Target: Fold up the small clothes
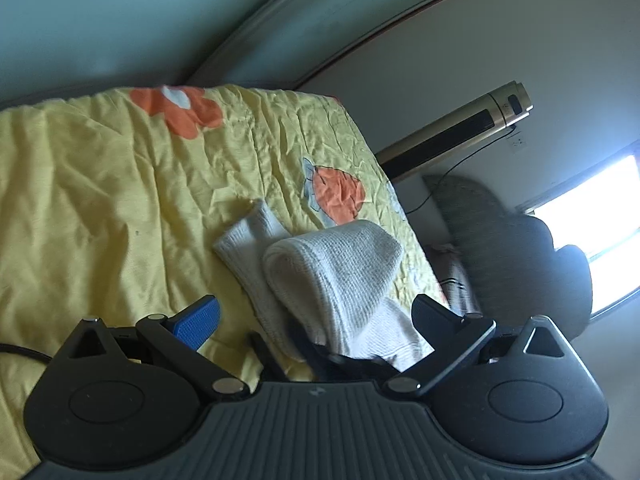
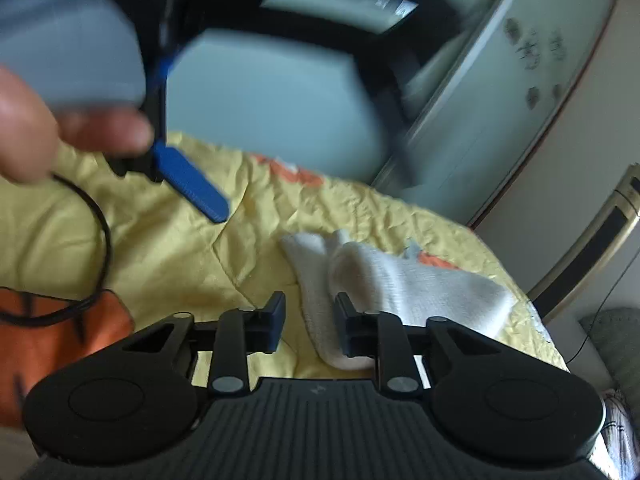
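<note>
A small white knitted garment (image 1: 332,276) lies folded over on the yellow quilt (image 1: 100,184), close to its right edge. My left gripper (image 1: 316,312) is open, its blue pad (image 1: 198,320) to the left of the garment and its other finger (image 1: 430,312) to the right. In the right wrist view the same garment (image 2: 400,280) lies ahead. My right gripper (image 2: 310,320) is open, with its fingers apart just over the garment's near end. The left gripper's blue pad (image 2: 192,184) and the hand (image 2: 40,132) holding it show blurred at the upper left.
The quilt has orange flower prints (image 1: 180,106) and drops off at its right edge. A gold tower fan (image 1: 460,128) and a dark chair (image 1: 520,256) stand beyond that edge. A black cable (image 2: 96,240) lies over an orange patch (image 2: 60,336) at the left.
</note>
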{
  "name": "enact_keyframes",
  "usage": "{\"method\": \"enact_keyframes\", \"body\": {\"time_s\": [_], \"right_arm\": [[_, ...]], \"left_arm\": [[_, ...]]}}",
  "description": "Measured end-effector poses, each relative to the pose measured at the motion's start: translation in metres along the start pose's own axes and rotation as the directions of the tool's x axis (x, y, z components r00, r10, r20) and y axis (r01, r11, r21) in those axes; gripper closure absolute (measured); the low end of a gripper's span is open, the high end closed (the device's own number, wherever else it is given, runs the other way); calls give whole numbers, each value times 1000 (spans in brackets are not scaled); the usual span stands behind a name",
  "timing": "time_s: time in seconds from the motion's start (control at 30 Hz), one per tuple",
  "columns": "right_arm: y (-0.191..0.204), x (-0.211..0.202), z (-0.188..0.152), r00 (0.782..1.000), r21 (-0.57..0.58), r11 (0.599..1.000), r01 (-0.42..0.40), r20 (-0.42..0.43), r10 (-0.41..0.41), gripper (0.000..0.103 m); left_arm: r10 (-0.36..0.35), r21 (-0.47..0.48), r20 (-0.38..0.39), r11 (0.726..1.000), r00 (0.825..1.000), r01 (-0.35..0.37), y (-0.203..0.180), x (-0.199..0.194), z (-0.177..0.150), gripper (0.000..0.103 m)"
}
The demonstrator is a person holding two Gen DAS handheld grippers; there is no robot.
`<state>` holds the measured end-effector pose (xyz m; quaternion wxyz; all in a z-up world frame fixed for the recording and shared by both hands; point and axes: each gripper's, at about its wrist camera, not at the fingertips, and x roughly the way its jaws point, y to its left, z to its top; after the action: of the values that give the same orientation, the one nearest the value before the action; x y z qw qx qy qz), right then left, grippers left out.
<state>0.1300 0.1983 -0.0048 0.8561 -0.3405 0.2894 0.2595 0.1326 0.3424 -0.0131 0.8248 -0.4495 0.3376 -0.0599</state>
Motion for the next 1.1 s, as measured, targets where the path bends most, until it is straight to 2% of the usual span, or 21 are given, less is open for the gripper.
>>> {"method": "enact_keyframes", "body": {"time_s": [0.13, 0.23, 0.27, 0.33, 0.4, 0.5, 0.63, 0.7, 0.8, 0.83, 0.87, 0.93, 1.0, 1.07, 1.1], "right_arm": [[0, 28, 3, 998, -7, 1000, 10, -54, -11, 80], [-3, 39, 5, 999, 11, 1000, 16, -52, -16, 84], [-3, 42, 7, 998, 17, 1000, 16, -54, -15, 92], [0, 46, 6, 999, 10, 1000, 30, -39, -29, 93], [2, 40, 4, 999, 4, 999, 44, -4, -44, 95], [-7, 22, 2, 997, 75, 996, 46, 64, -51, 96], [-27, -10, 6, 989, 162, 987, 4, 142, -27, 96], [-30, -22, 6, 987, 176, 984, -2, 161, -27, 96], [-32, -37, 4, 983, 183, 983, -12, 180, -21, 96], [-31, -41, 3, 983, 179, 984, -9, 183, -24, 96], [-30, -43, 3, 983, 177, 984, -7, 183, -26, 96], [-29, -46, 3, 983, 171, 985, -5, 180, -27, 96], [-29, -44, 5, 985, 173, 985, -11, 173, -20, 96], [-28, -43, 5, 988, 175, 984, -26, 152, -1, 96], [-29, -45, 5, 988, 185, 982, -30, 151, 1, 91]], "left_arm": [[-28, -74, -31, 997, 999, 25, 14, 11, 6, 0], [-50, -139, -41, 989, 998, 44, 25, 19, 8, 0], [-59, -158, -44, 986, 997, 52, 29, 21, 8, 0], [-85, -215, -53, 974, 995, 71, 37, 28, 8, 0], [-128, -284, -51, 953, 990, 108, 46, 32, 8, 0], [-172, -370, -33, 917, 985, 148, 56, 39, 10, 0], [-171, -467, -2, 872, 985, 150, 62, 44, 12, 1], [-181, -524, 31, 835, 983, 170, 65, 46, 11, 4], [-177, -608, 41, 777, 983, 165, 71, 51, 9, 21], [-188, -628, 42, 759, 981, 172, 73, 52, 7, 33], [-198, -640, 34, 748, 980, 173, 73, 55, 7, 53], [-200, -652, 15, 741, 980, 161, 73, 59, 4, 72], [-174, -664, 16, 735, 985, 140, 74, 56, 1, 80], [-137, -660, 18, 743, 990, 115, 75, 53, 3, 90], [-125, -650, 16, 752, 992, 105, 76, 52, 6, 91]]}}
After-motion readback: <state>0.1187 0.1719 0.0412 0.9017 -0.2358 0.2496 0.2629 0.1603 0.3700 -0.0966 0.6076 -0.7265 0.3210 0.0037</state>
